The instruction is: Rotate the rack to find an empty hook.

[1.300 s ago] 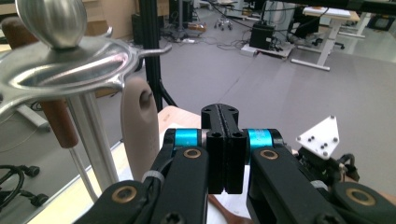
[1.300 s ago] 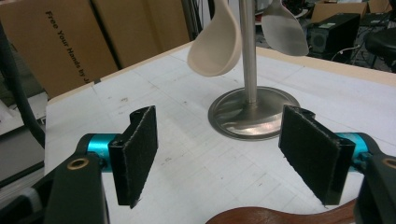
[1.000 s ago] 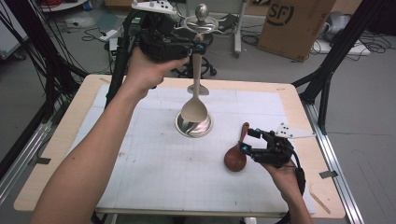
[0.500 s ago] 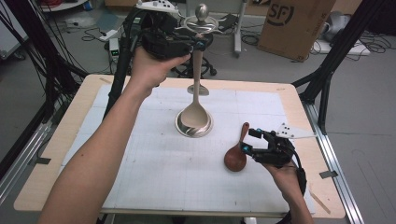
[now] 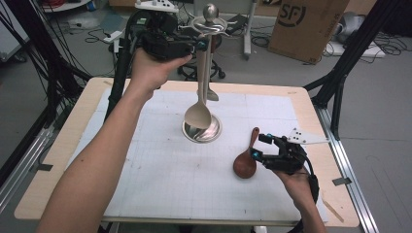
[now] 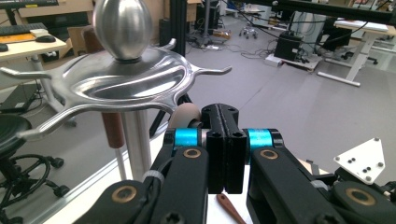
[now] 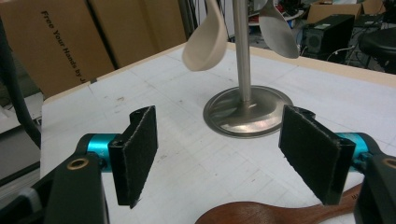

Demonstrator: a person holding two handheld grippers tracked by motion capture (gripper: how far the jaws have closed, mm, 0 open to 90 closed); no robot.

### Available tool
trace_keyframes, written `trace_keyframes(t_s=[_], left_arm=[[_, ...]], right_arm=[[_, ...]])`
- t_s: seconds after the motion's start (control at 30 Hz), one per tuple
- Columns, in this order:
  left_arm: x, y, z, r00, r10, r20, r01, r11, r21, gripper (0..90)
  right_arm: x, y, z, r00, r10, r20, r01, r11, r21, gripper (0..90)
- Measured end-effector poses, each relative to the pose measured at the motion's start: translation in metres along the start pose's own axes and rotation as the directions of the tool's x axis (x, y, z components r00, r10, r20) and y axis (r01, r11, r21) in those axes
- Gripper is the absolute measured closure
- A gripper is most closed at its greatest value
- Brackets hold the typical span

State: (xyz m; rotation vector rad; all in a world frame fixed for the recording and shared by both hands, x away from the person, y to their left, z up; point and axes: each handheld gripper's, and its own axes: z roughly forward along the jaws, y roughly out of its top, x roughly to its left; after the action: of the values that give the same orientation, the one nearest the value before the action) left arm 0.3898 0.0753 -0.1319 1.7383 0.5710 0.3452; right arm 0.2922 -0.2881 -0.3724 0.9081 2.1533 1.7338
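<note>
Raised at the top of the metal utensil stand (image 5: 208,73), left gripper (image 5: 200,45) clenched, jaws pressed flat together in the left gripper view (image 6: 225,154). Just behind those jaws there, the rounded end of a beige handle (image 6: 187,115), beside the stand's hooked top disc (image 6: 116,86) and ball knob (image 6: 123,27); grip on that handle not clear enough to tell. Hanging down from that height in the high view, a beige spoon (image 5: 198,115), bowl lowest, close above the stand's round base (image 5: 206,133) and in front of the pole. Behind the pole, a second, metal utensil (image 5: 212,93) hanging from the rack; in the right gripper view its bowl (image 7: 276,29) to the right of the pole, the beige bowl (image 7: 205,42) to the left.

Low over the worktop (image 5: 145,184) at its right side, right gripper (image 5: 260,145) released, pads (image 7: 140,149) well apart with nothing between them. Flat on the white mat, just beside that gripper, a dark wooden spoon (image 5: 246,160), bowl toward the person, handle pointing away toward the stand. Seen again at the bottom edge of the right gripper view (image 7: 261,215), below the open jaws, apart from the stand's base (image 7: 247,112).
</note>
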Motion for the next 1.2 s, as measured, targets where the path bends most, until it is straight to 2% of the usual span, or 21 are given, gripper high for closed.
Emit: trace_keyframes(t_s=[0.47,0.7,0.97,1.2], left_arm=[[0.015,-0.003,-0.01,0.9998,-0.008,-0.018,0.008,0.9999,-0.011,89.7],[0.025,-0.006,-0.015,0.998,-0.034,-0.053,0.032,0.999,-0.03,89.6],[0.033,-0.006,-0.017,0.9959,-0.038,-0.082,0.036,0.9988,-0.033,89.6],[0.033,-0.006,-0.02,0.9971,-0.031,-0.07,0.029,0.9993,-0.023,89.3]], right_arm=[[0.0,0.0,0.001,1.0,-0.002,-0.006,0.002,1.0,0.005,27.5],[0.0,0.0,0.003,0.9999,-0.007,-0.01,0.007,0.9999,0.009,27.5],[-0.001,0.0,0.003,0.9999,-0.005,-0.011,0.006,0.9999,0.01,27.5],[-0.002,0.0,0.003,0.9999,-0.002,-0.011,0.002,1.0,0.008,27.5]])
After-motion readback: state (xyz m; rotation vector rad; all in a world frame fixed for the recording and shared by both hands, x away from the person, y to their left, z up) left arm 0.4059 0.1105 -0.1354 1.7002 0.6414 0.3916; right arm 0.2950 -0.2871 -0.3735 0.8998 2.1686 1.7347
